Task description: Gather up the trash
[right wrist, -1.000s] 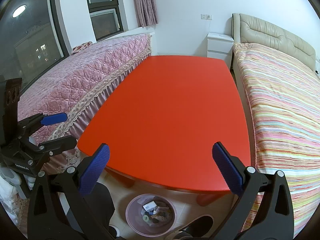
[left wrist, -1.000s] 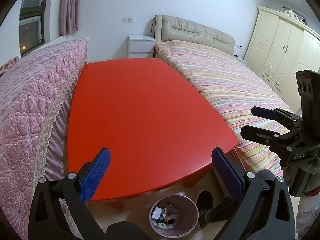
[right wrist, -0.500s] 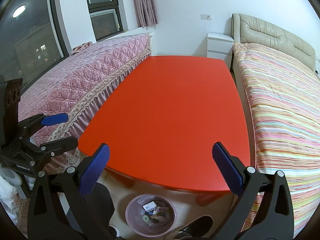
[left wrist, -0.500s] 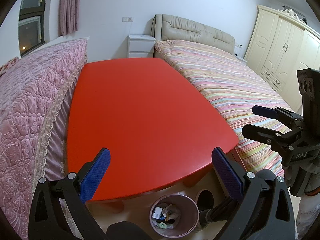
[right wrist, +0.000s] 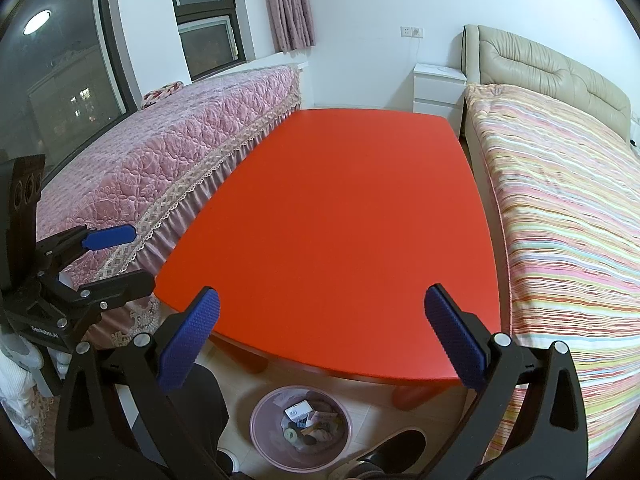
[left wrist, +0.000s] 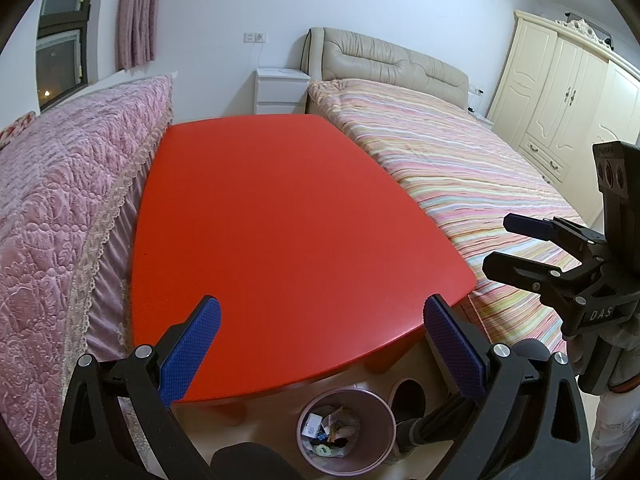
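A pink waste bin (left wrist: 380,412) holding several pieces of trash (left wrist: 332,432) stands on the floor below the near edge of a red table (left wrist: 280,220); it also shows in the right wrist view (right wrist: 264,408). My left gripper (left wrist: 320,332) is open and empty, above the table's near edge. My right gripper (right wrist: 324,324) is open and empty too. Each gripper shows in the other's view: the right (left wrist: 516,248) at the right edge, the left (right wrist: 120,256) at the left edge. No trash shows on the tabletop.
A pink quilted bed (left wrist: 60,200) lies left of the table and a striped bed (left wrist: 460,168) right. A white nightstand (left wrist: 282,90) stands behind. A cream wardrobe (left wrist: 560,92) is far right. A dark shoe (right wrist: 396,444) is beside the bin.
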A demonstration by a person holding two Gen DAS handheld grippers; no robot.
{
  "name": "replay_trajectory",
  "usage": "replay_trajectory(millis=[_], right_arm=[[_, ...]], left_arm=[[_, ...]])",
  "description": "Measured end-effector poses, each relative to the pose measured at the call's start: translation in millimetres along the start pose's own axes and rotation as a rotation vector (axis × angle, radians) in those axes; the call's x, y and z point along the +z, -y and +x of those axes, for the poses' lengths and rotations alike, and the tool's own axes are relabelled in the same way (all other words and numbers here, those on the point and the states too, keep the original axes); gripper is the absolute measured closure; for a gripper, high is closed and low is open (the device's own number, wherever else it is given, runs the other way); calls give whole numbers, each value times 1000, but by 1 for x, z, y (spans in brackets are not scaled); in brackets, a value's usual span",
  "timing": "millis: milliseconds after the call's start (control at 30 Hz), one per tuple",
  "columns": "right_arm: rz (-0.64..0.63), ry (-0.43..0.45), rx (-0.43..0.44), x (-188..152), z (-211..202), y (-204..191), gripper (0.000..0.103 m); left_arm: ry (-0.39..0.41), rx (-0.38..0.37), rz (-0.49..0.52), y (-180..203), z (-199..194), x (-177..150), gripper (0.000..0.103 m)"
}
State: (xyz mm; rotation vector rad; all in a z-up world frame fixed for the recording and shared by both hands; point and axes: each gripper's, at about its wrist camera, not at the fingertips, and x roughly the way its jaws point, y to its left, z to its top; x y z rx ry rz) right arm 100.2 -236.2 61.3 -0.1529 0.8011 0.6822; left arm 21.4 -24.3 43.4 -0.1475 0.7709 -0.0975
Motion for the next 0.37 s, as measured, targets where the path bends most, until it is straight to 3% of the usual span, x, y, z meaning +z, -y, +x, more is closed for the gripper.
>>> replay_trajectory(millis=[367], right_arm=[[-1,-1,0,0,0,-1,3]], left_arm=[[-3,36,35,5,1,0,6]])
